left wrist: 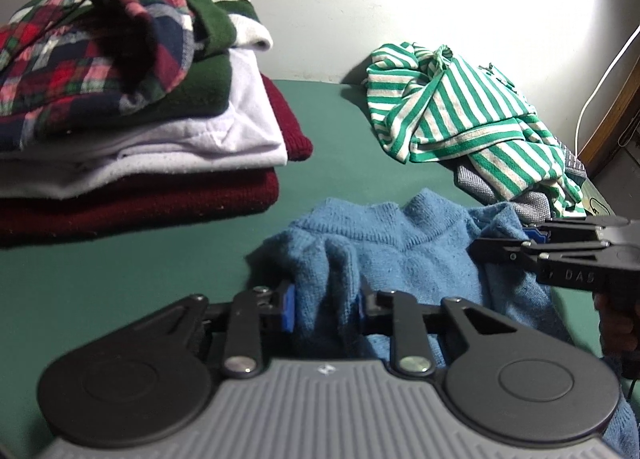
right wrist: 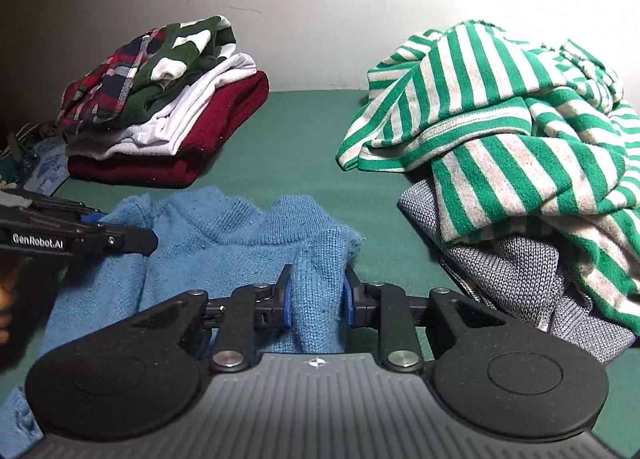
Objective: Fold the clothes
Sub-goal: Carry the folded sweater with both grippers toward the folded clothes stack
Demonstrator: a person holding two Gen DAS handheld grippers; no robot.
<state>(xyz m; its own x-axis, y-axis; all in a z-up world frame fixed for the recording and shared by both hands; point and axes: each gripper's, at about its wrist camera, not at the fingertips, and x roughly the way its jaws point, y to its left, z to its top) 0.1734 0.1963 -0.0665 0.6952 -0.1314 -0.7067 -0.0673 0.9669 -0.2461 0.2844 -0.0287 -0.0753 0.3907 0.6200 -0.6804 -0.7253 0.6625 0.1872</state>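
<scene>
Left tool (left wrist: pixel 326 309) and right tool (right wrist: pixel 316 297), each clenched on a bunched fold of one blue sweater (left wrist: pixel 404 251), lower centre, on green table (left wrist: pixel 332 127). Judged mid-task: four garments folded in stack (left wrist: pixel 132 119), upper left; two unfolded, striped top (right wrist: pixel 500 127) over grey knit (right wrist: pixel 516 279), at right.

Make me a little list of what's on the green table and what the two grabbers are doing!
surface: green table
being folded: blue sweater, lying nearest the cameras
left gripper: shut on a bunch of the blue sweater
right gripper: shut on another bunch of it
folded stack: plaid shirt on top, then green, white, dark red at the bottom
unfolded heap: green striped top over a grey knit
</scene>
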